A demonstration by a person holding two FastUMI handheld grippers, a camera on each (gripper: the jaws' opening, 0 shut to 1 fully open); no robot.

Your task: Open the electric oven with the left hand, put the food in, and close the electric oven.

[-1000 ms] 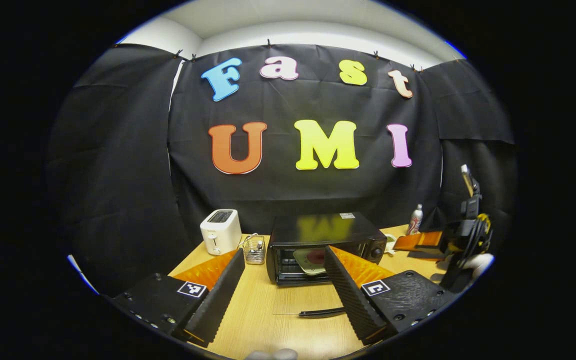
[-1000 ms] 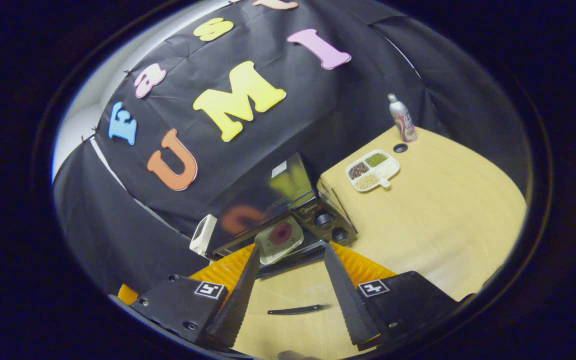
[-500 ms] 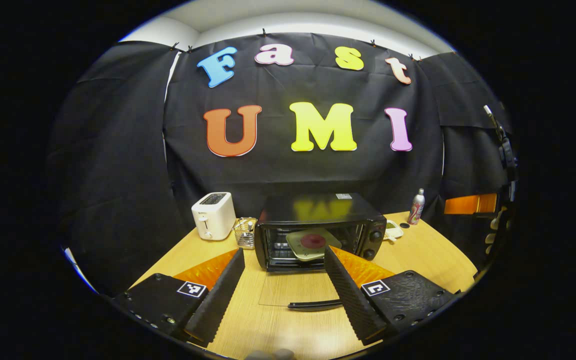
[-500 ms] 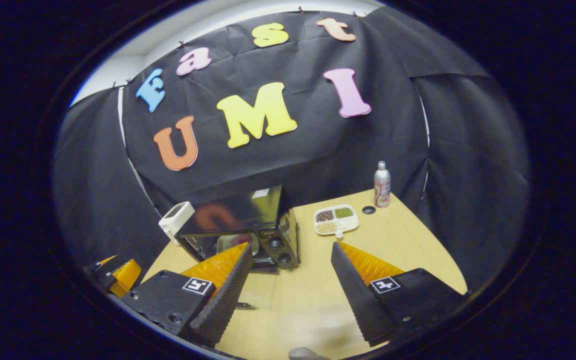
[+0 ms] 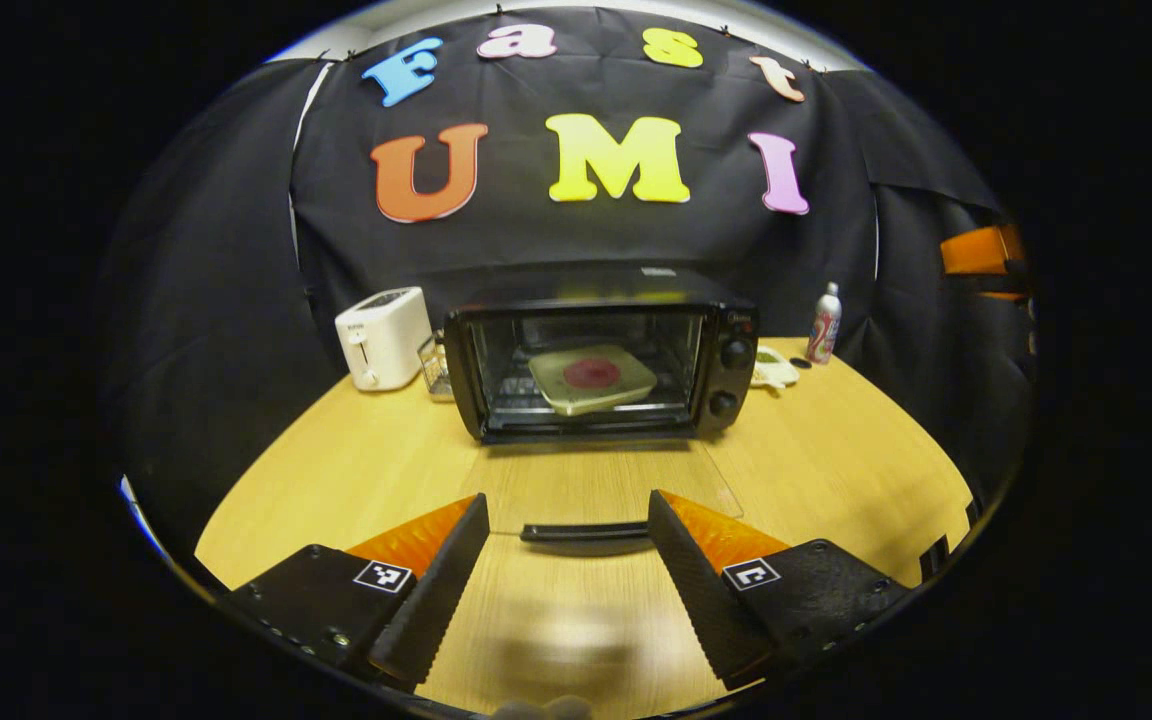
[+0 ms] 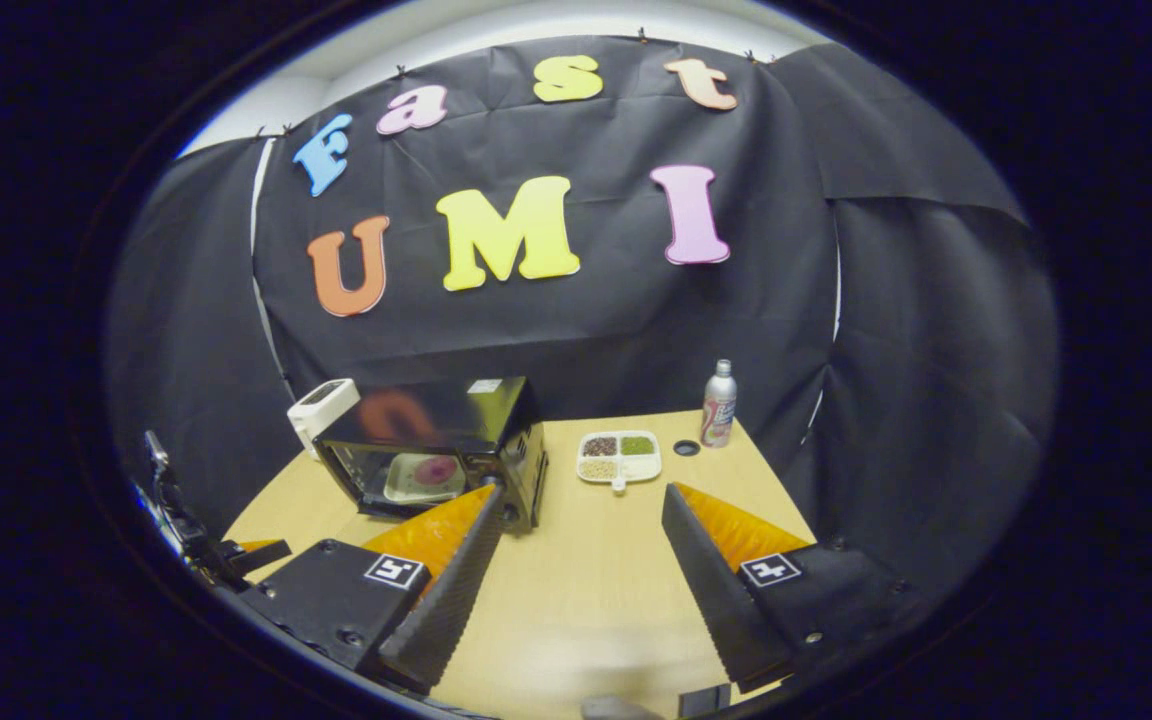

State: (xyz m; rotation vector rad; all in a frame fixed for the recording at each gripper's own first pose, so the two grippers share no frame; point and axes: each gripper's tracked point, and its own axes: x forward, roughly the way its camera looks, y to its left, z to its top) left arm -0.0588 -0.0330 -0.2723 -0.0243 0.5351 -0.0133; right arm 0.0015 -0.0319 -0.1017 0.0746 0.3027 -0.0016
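1. The black electric oven [image 5: 601,355] stands at the back of the light wooden counter [image 5: 836,470], its glass door [image 5: 606,490] folded flat toward the camera, the dark door handle [image 5: 586,532] at its near edge.
2. The food — a pale square plate with a red round piece on it [image 5: 593,377] — sits on the rack inside the oven; the right gripper view shows it there too [image 6: 424,476].
3. The left gripper [image 5: 568,555] is spread wide and holds nothing; the handle lies just ahead, between its fingers.
4. The right gripper [image 6: 581,550] is likewise wide apart and empty, off to the oven's right above bare counter.
5. My reading: opening and loading are done, and closing is the step in hand.
6. The next move calls for the left gripper to catch the handle — or get under the door's front edge — and swing the door up until it shuts, without nudging the oven backward.
7. A white toaster [image 5: 382,336] stands to the oven's left, well out of the door's path.
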